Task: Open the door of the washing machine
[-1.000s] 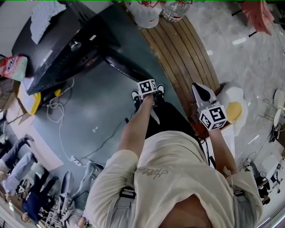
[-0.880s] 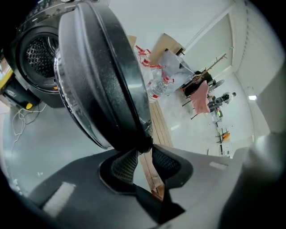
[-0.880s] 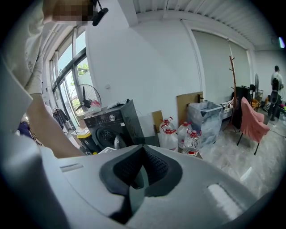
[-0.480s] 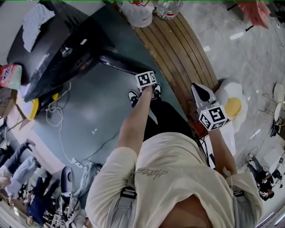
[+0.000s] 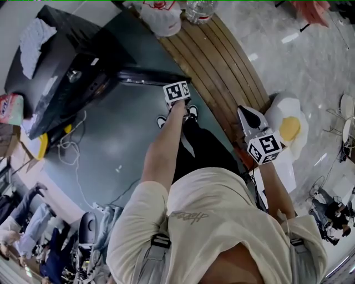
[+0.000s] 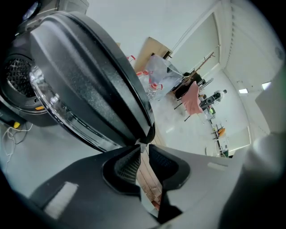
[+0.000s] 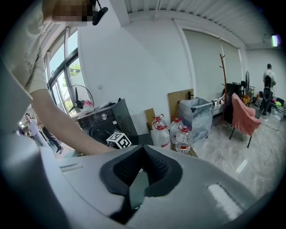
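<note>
The black washing machine [image 5: 66, 77] stands at the upper left of the head view, and its round door [image 5: 150, 77] swings out toward me. In the left gripper view the door [image 6: 89, 89] fills the upper left, with the drum [image 6: 20, 76] behind it. My left gripper [image 5: 184, 84] is at the door's free edge. Its jaws [image 6: 142, 144] have just been closing, and their tips pinch the door's rim. My right gripper [image 5: 244, 113] hangs apart to the right over the wooden planks, shut and empty [image 7: 142, 157]. The machine [image 7: 100, 123] shows far off in that gripper's view.
A curved wooden plank platform [image 5: 222, 66] runs right of the door, with water bottles [image 5: 198, 10] and a plastic bag [image 5: 163, 16] at its far end. An egg-shaped cushion [image 5: 288, 127] lies by my right gripper. Cables [image 5: 69, 144] trail on the floor; people [image 5: 28, 222] sit lower left.
The door has swung further open, with its free edge moving right and away. My left gripper has gone with it. The right gripper has shifted only slightly.
</note>
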